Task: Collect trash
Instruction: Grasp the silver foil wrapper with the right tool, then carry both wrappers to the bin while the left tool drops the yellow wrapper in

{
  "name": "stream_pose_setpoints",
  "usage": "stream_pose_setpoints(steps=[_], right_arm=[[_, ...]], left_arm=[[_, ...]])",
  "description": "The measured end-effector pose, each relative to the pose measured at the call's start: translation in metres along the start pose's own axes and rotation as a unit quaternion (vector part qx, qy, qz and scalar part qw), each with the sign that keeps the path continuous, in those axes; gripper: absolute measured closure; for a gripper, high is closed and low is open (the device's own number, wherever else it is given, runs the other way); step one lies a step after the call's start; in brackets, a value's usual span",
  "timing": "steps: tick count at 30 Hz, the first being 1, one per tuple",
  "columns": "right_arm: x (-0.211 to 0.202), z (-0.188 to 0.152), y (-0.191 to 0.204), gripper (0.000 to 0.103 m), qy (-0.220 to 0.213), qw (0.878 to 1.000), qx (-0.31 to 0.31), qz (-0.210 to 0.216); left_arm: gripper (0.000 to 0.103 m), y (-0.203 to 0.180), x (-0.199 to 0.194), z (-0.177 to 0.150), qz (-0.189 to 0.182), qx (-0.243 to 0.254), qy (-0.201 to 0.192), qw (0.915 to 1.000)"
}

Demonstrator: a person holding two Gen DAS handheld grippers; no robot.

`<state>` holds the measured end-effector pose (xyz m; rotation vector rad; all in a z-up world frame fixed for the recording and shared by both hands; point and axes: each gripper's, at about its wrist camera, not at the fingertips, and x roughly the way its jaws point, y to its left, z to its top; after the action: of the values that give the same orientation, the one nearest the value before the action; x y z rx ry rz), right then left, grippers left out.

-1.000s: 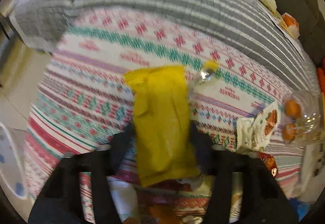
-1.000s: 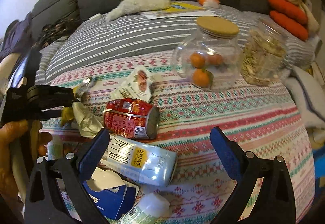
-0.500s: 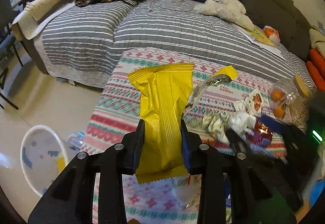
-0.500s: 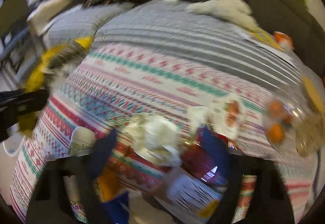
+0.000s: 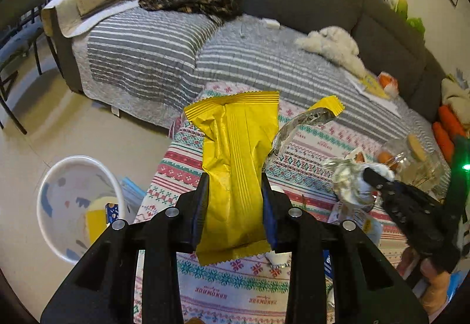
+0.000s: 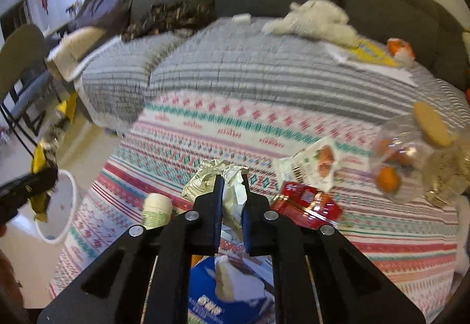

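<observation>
Yellow wrapper point(image 5: 238, 177) hangs clamped between the left tongs point(image 5: 235, 200), lifted above the patterned worktop point(image 5: 311, 148), with the white bin point(image 5: 58, 192) on the floor down to the left. The right tongs point(image 6: 232, 200) have just closed on a crumpled foil wrapper point(image 6: 223, 177) and now pinch it. Best to carry both over the bin's mouth before letting go, keeping each grip firm, since light wrappers drift.

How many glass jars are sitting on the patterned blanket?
2. A cork-lidded jar holding oranges stands at the blanket's right edge; a second jar, blurred, sits just right of it. Others may be out of view.
</observation>
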<state>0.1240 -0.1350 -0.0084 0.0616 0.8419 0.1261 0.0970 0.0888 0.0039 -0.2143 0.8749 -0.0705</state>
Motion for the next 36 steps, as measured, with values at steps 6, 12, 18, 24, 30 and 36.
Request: stream_pose_setpoints(steps=[6, 12, 18, 24, 30, 36], right_arm=[[-0.054, -0.012, 0.005, 0.092, -0.063, 0.998, 0.028, -0.013], [-0.063, -0.042, 0.017, 0.092, -0.087, 0.995, 0.056, -0.007], [-0.055, -0.048, 0.044, 0.092, -0.086, 0.995, 0.039, 0.027], [-0.054, -0.05, 0.082, 0.092, -0.086, 0.994, 0.011, 0.063], [-0.053, -0.057, 0.116, 0.092, -0.081, 0.992, -0.018, 0.092], [-0.05, -0.062, 0.161, 0.092, -0.08, 0.988, -0.057, 0.119]], left_arm=[[0.072, 0.006, -0.021, -0.012, -0.015, -0.002, -0.02, 0.9997], [0.072, 0.015, -0.029, -0.017, -0.009, 0.017, -0.04, 0.999], [0.072, 0.031, -0.034, -0.017, 0.011, 0.025, -0.045, 0.9986], [0.071, 0.065, -0.04, -0.011, 0.036, -0.004, -0.04, 0.9986], [0.071, 0.116, -0.036, -0.006, 0.078, -0.049, -0.01, 0.9957], [0.059, 0.164, -0.03, -0.003, 0.124, -0.081, 0.03, 0.9885]])
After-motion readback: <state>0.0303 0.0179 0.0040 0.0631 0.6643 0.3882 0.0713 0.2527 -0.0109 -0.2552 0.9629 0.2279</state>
